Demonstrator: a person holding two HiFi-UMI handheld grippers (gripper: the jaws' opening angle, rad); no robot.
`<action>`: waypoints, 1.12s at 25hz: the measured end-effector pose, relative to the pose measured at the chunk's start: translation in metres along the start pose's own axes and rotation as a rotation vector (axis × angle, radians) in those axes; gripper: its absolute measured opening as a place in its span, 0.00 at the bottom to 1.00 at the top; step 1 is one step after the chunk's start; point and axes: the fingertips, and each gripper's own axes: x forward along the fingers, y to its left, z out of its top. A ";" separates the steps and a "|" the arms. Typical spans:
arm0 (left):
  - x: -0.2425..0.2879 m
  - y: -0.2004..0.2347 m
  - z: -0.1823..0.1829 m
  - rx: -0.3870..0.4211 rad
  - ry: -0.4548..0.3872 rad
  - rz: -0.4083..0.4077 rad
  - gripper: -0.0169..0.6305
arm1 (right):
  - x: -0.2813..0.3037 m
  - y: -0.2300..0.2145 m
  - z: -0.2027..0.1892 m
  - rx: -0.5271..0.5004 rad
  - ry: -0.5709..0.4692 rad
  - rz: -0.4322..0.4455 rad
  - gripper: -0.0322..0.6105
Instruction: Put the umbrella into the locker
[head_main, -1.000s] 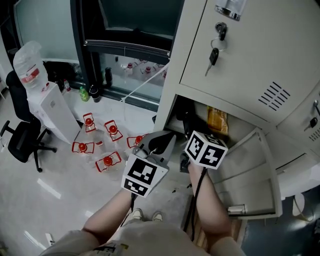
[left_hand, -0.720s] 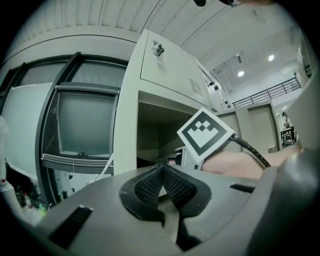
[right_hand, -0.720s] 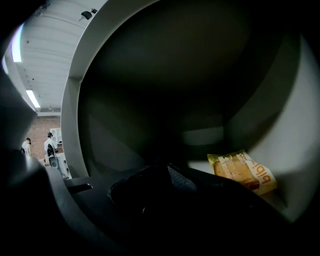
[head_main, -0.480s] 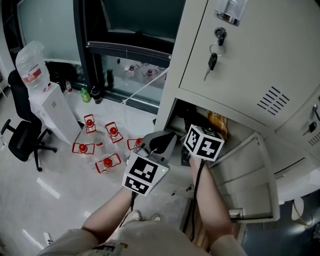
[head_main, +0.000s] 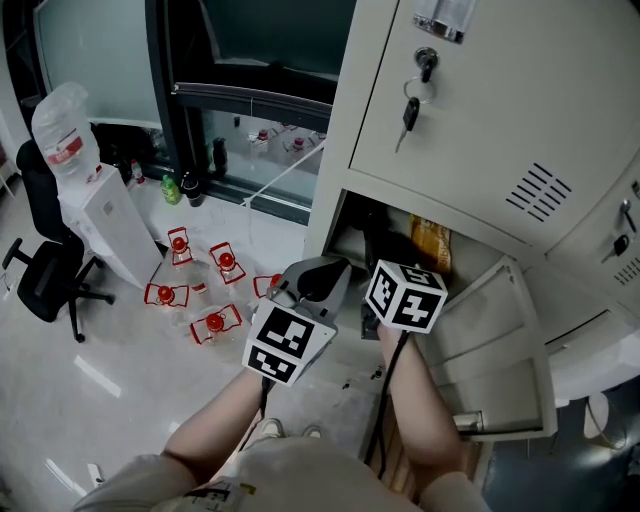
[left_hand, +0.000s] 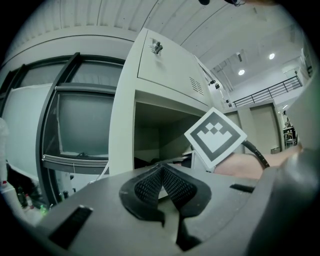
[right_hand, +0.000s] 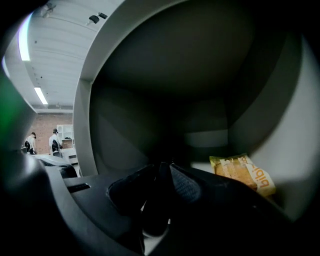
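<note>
The grey locker (head_main: 520, 120) has its lower compartment open, with that door (head_main: 500, 350) swung out to the right. My right gripper (head_main: 374, 266) reaches into the opening, its marker cube in front. In the right gripper view its jaws (right_hand: 162, 167) are shut on a slim black thing, apparently the umbrella (right_hand: 152, 210), which hangs down between the pads. More of the umbrella's dark bulk (head_main: 380, 240) shows inside the compartment. My left gripper (head_main: 322, 275) hovers just outside the opening, to the left. Its pads (left_hand: 150, 186) meet with nothing between them.
A yellow snack packet (right_hand: 243, 172) lies at the compartment's back right. Keys (head_main: 410, 108) hang from the shut upper door. Several red-capped water bottles (head_main: 215, 322) lie on the floor to the left, near a water dispenser (head_main: 95, 215) and an office chair (head_main: 45, 280).
Both grippers have barely moved. The right one's cube has shifted slightly left, towards the opening.
</note>
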 end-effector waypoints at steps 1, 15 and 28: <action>-0.001 0.000 0.002 0.001 -0.003 0.002 0.04 | -0.004 0.001 0.001 -0.012 -0.006 -0.001 0.16; -0.027 -0.007 0.047 0.064 -0.086 0.036 0.04 | -0.099 0.018 0.057 -0.079 -0.233 0.078 0.11; -0.065 -0.024 0.099 0.136 -0.225 0.039 0.04 | -0.199 0.055 0.107 -0.168 -0.444 0.217 0.06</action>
